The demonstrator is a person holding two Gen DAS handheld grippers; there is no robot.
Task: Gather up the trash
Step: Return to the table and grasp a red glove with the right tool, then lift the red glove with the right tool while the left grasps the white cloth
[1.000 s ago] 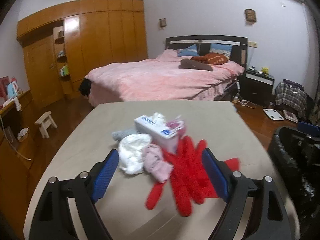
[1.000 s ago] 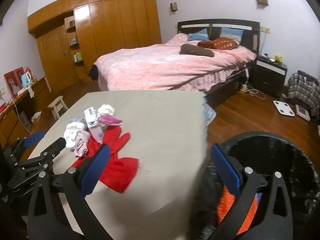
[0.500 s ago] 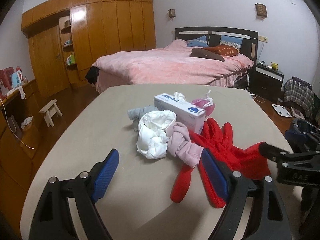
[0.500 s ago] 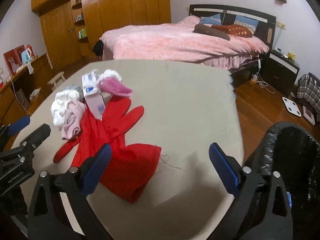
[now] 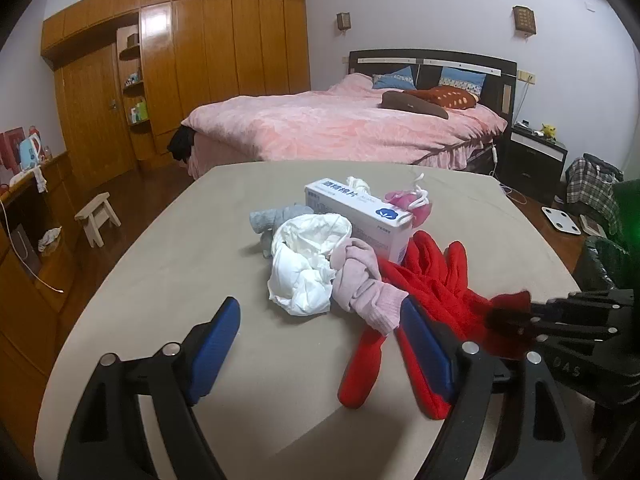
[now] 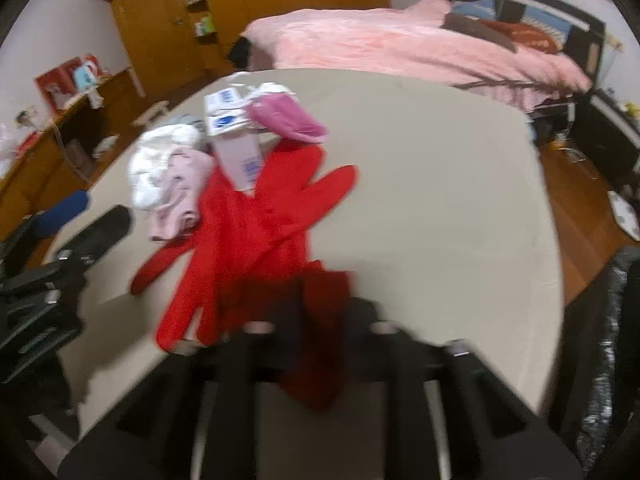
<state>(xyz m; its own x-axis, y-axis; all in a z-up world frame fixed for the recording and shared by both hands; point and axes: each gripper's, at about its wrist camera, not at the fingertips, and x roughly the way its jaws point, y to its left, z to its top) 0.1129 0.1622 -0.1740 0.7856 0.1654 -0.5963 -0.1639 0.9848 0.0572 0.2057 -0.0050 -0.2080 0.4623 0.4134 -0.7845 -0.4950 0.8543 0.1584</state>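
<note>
A pile of trash lies on the beige table (image 5: pixel 160 280): red gloves (image 5: pixel 436 280), a crumpled white cloth (image 5: pixel 304 264), a pink sock (image 5: pixel 364 288), a white and blue box (image 5: pixel 360 216), a grey rag (image 5: pixel 276 216) and a pink mask (image 5: pixel 412 204). My left gripper (image 5: pixel 320 312) hovers just short of the pile, its jaws closing slightly with nothing pinched between them. My right gripper (image 6: pixel 320 300) is shut on the cuff of the red gloves (image 6: pixel 256 216), at the near edge of the pile. It appears blurred in its own view.
A black bag-lined bin (image 6: pixel 608 340) stands off the table's right edge. Behind the table is a bed with a pink cover (image 5: pixel 340 128). A wooden wardrobe (image 5: pixel 200 60) and a small stool (image 5: pixel 96 216) are to the left, and a bedside cabinet (image 5: pixel 536 156) is to the right.
My right gripper swung from over the bin to the table, dropped down and shut on the red glove's cuff. My left gripper sank a little toward the pile.
</note>
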